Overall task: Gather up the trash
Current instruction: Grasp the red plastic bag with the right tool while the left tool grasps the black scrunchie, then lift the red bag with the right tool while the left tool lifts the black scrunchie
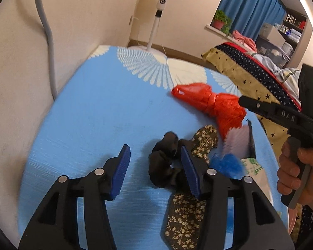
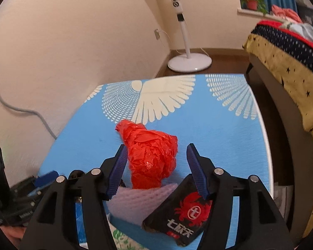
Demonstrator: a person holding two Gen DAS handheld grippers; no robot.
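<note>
A crumpled red plastic bag (image 2: 152, 156) lies on the blue-clothed table (image 2: 219, 129). My right gripper (image 2: 156, 156) is open around it; the left pad sits at the bag's side and the right pad stands apart from it. Under the fingers lie a white foam net (image 2: 139, 200) and a black snack wrapper (image 2: 183, 212) with a red crab. My left gripper (image 1: 156, 160) is open over a black balled cloth (image 1: 164, 160) that lies by its right pad. Beside it are floral cloth pieces (image 1: 205, 141), blue plastic (image 1: 227, 163) and the red bag (image 1: 210, 104), where the right gripper (image 1: 243, 102) reaches in.
A standing fan (image 2: 187, 58) is on the floor beyond the table's far edge. A bed with a star-patterned cover (image 1: 250, 68) runs along the right. The wall and a grey hose (image 1: 48, 41) border the left. A hand (image 1: 298, 170) holds the right gripper's handle.
</note>
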